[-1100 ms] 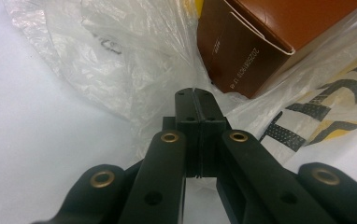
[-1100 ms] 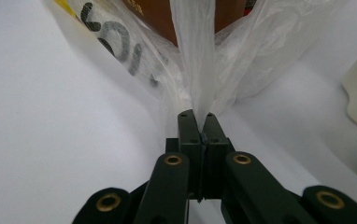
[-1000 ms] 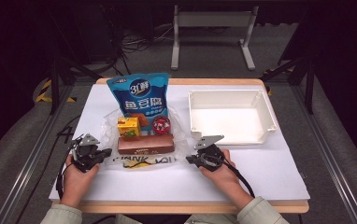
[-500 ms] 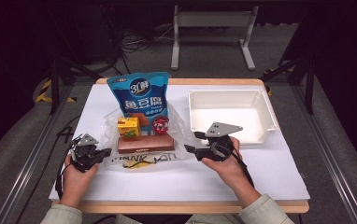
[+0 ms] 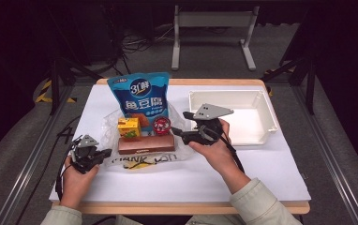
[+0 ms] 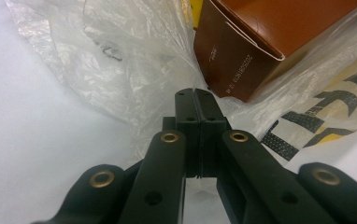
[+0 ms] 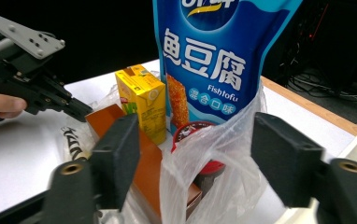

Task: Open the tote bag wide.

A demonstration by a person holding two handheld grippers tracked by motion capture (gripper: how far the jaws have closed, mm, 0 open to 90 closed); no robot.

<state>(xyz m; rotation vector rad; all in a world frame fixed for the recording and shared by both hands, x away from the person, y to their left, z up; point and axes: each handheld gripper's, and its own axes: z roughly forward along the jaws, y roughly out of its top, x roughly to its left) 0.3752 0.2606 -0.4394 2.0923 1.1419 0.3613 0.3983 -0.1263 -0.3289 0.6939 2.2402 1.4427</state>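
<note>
A clear plastic bag (image 5: 114, 122) (image 6: 134, 60) (image 7: 214, 186) lies mid-table. It holds a blue Fishtofu pouch (image 5: 142, 101) (image 7: 218, 60), a yellow juice carton (image 5: 129, 127) (image 7: 141, 100), a red-lidded cup (image 5: 161, 125) (image 7: 200, 135) and a brown box (image 5: 145, 144) (image 6: 260, 42). My left gripper (image 5: 106, 153) (image 6: 196, 105) (image 7: 81, 112) rests low at the bag's left edge, shut on a pinch of the film. My right gripper (image 5: 182, 124) (image 7: 197, 158) hovers at the bag's right side, open. Its jaws have just been closing a little. The bag's raised lip stands between them without touching the pads.
A white tray (image 5: 261, 136) sits at the right of the white tabletop (image 5: 261, 173). Black printed lettering shows on the bag's front (image 5: 139, 161). Dark floor, cables and a metal stand (image 5: 212, 33) lie beyond the table's far edge.
My right gripper has risen off the table and moved left toward the bag, and its jaws have opened wide. The left gripper has kept still.
</note>
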